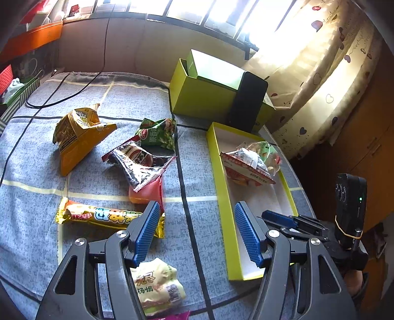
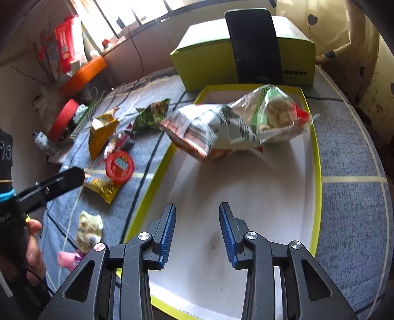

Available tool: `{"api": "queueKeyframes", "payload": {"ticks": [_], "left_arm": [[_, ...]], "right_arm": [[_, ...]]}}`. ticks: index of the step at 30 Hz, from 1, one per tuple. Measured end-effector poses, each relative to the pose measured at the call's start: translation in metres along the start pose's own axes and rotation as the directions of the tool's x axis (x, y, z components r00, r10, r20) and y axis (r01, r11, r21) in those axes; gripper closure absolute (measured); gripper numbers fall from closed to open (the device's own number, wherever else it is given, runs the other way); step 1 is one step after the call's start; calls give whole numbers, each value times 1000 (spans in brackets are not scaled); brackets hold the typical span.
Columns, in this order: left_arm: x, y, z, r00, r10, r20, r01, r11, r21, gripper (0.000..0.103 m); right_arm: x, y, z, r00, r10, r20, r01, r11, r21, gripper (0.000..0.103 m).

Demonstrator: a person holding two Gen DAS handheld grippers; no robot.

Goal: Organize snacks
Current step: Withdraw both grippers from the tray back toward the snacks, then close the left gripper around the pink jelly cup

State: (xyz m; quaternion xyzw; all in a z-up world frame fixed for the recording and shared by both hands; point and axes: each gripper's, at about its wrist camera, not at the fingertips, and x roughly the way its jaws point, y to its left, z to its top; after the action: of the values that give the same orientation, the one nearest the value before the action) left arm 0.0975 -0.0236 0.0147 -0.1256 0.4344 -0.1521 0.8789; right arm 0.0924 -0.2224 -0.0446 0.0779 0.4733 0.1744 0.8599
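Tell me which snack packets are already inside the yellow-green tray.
Only two: the red-and-white packet and the clear bag overlapping it, both at the tray's far end. The others lie on the cloth.

A lived-in room of a home, by the look of it: heart-print curtains (image 1: 327,73) hang at the upper right beside a bright window (image 1: 197,9). A checked cloth (image 1: 37,172) covers the tabletop, and the sill at upper left is cluttered with household boxes (image 2: 65,44) and an orange box (image 1: 37,39).
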Motion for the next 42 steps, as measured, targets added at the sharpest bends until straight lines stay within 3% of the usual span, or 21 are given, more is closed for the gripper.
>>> {"api": "queueKeyframes", "payload": {"ticks": [11, 22, 34, 42], "left_arm": [[-29, 11, -24, 992, 109, 67, -112, 993, 37, 39], [-58, 51, -56, 981, 172, 90, -169, 985, -35, 39], [-70, 64, -82, 979, 184, 85, -180, 982, -53, 39], [-75, 61, -98, 980, 189, 69, -187, 982, -24, 39]], "right_arm": [[-16, 22, -48, 997, -61, -47, 54, 989, -138, 69], [-34, 20, -65, 994, -103, -43, 94, 982, -163, 67], [-55, 53, -65, 998, -12, 59, 23, 981, -194, 62], [-57, 83, -69, 996, 57, 61, -40, 965, -259, 62]]}}
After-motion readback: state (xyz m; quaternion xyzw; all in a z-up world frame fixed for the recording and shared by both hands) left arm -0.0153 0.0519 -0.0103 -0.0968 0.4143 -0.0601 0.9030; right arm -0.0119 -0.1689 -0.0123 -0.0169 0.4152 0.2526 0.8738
